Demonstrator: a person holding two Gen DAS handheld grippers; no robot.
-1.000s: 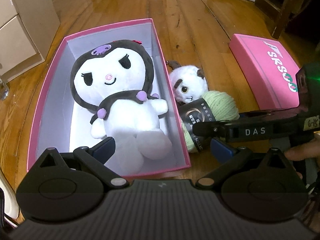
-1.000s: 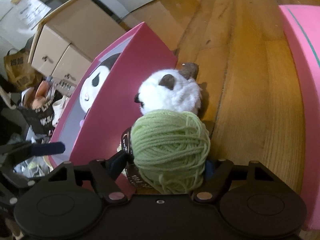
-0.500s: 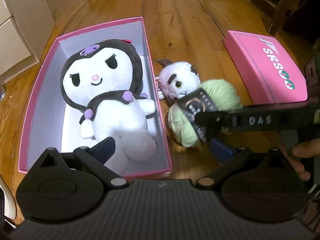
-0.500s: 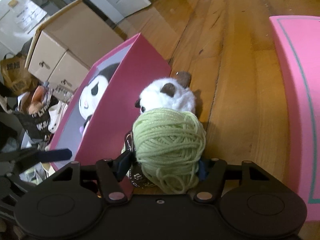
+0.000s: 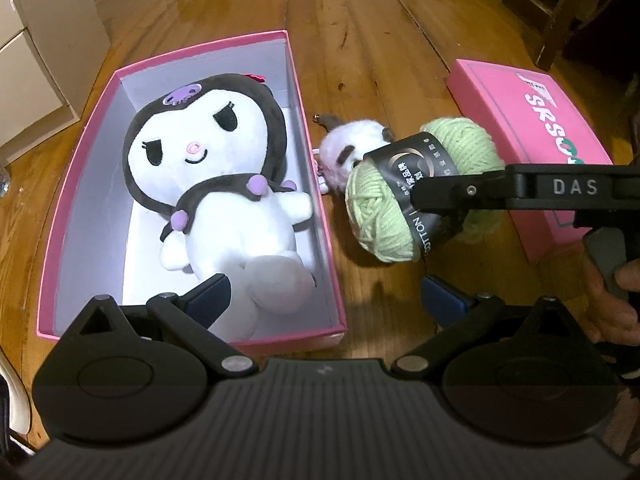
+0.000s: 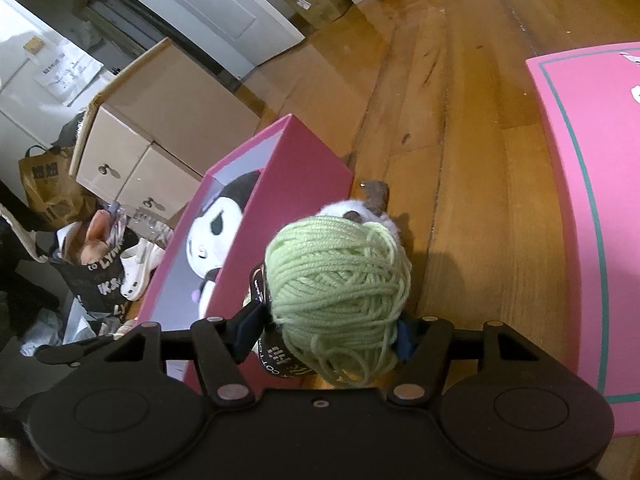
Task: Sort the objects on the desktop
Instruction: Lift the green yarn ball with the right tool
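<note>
My right gripper point(image 6: 324, 332) is shut on a green yarn ball point(image 6: 340, 280) with a black label and holds it above the wooden floor, right of the open pink box point(image 5: 316, 184). The yarn ball point(image 5: 384, 216) and the right gripper's finger also show in the left wrist view. A black-and-white plush doll point(image 5: 216, 184) lies inside the box. A small white fluffy keychain toy point(image 5: 348, 148) lies on the floor between box and yarn, partly hidden. My left gripper point(image 5: 326, 294) is open and empty above the box's near right corner.
The pink box lid point(image 5: 532, 136) lies on the floor to the right; it also shows in the right wrist view point(image 6: 592, 200). Cardboard drawers point(image 6: 160, 128) and bags point(image 6: 84, 256) stand beyond the box. A wooden chair leg point(image 5: 556, 12) is at far right.
The right gripper has lifted the yarn ball off the floor, higher above the keychain toy. The left gripper has pulled back and up, staying open.
</note>
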